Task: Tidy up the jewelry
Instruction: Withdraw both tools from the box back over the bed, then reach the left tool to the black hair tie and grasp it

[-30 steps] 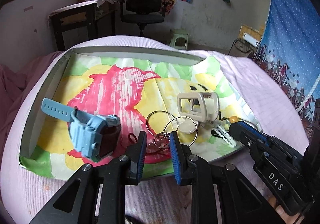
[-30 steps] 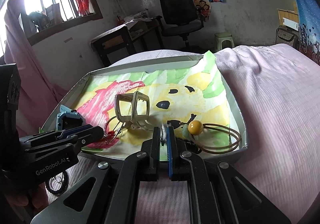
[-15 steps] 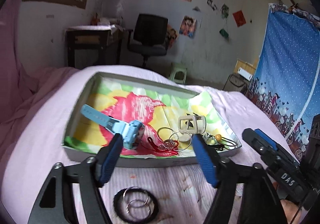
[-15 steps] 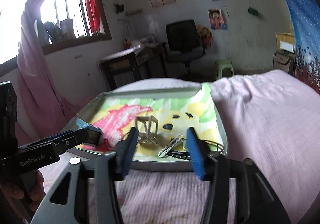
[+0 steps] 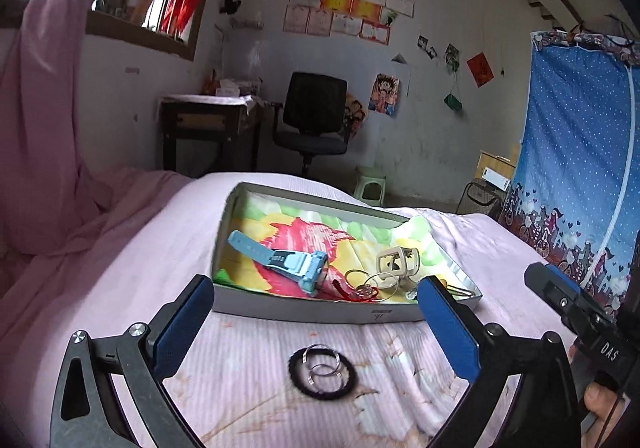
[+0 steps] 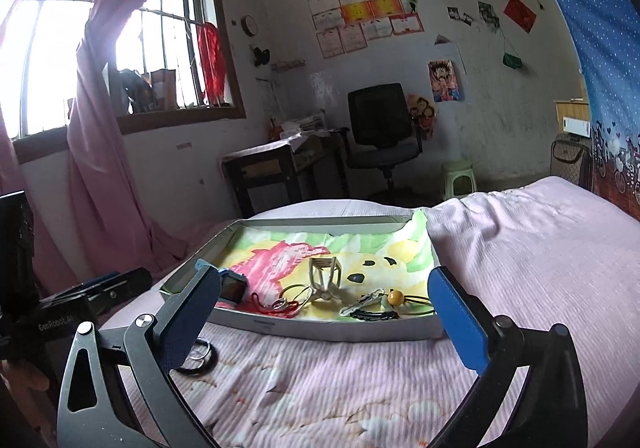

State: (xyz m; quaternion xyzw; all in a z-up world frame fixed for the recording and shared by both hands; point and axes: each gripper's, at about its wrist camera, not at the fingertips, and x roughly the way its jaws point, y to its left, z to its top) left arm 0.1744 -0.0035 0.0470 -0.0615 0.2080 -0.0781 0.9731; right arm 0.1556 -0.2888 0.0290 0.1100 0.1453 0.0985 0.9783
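Jewelry lying partly ahead of the two hand-held grippers on the bed, most of it sitting in the tray beyond.

Nearest, just ahead of the left hand-held gripper (image 5: 316, 328), a black hair band (image 5: 322, 371) with thin metal rings (image 5: 321, 364) on it is resting on the pink bedcover (image 5: 248, 376); it is looking soft and light, best pinched across its cord. Both the left and the right hand-held gripper (image 6: 328, 324) have just been opening, their jaws standing wide apart with nothing between them. Farther ahead the tray (image 5: 312, 313) is holding a blue watch (image 5: 296, 266), stiff-bodied with a bendy strap that is offering a grip, wire hoops (image 5: 372, 282) looking thin and slippery, a beige clip (image 5: 396, 260), and, toward the right hand-held gripper, a bead on a cord (image 6: 395, 298).
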